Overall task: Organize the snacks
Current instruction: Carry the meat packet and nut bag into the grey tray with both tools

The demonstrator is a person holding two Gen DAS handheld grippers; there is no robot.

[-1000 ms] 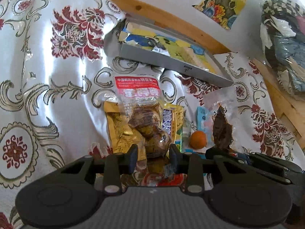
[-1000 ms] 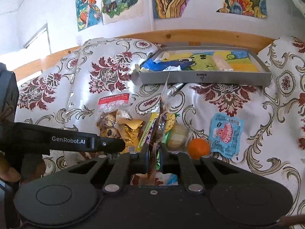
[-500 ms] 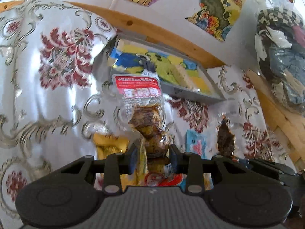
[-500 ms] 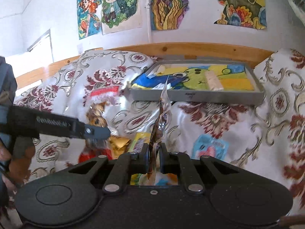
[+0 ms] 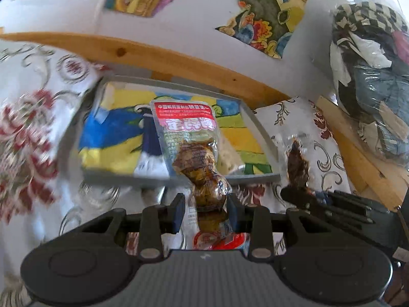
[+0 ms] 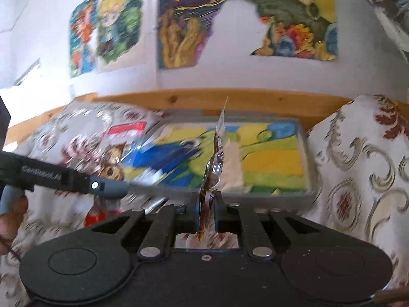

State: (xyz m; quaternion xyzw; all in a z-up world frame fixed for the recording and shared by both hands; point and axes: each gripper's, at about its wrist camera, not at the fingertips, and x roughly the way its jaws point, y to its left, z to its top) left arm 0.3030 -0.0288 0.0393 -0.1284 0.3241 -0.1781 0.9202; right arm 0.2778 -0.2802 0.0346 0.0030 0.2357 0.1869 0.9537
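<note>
Above the grey tray [image 5: 258, 125], the left gripper [image 5: 205, 208] is clamping an egg packet [image 5: 190, 143]. The right gripper [image 6: 205, 211] is pinching a clear dark-snack pouch [image 6: 217, 153].

Both wrist views sit low behind their own fingers, close to the grey tray [image 5: 258, 125] [image 6: 305, 148] and facing it and the postered wall behind. The left looks from the tray's left, the right squarely; both share it.

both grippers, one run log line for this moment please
left gripper: shut on egg packet | right gripper: shut on clear packet | both raised before tray
</note>
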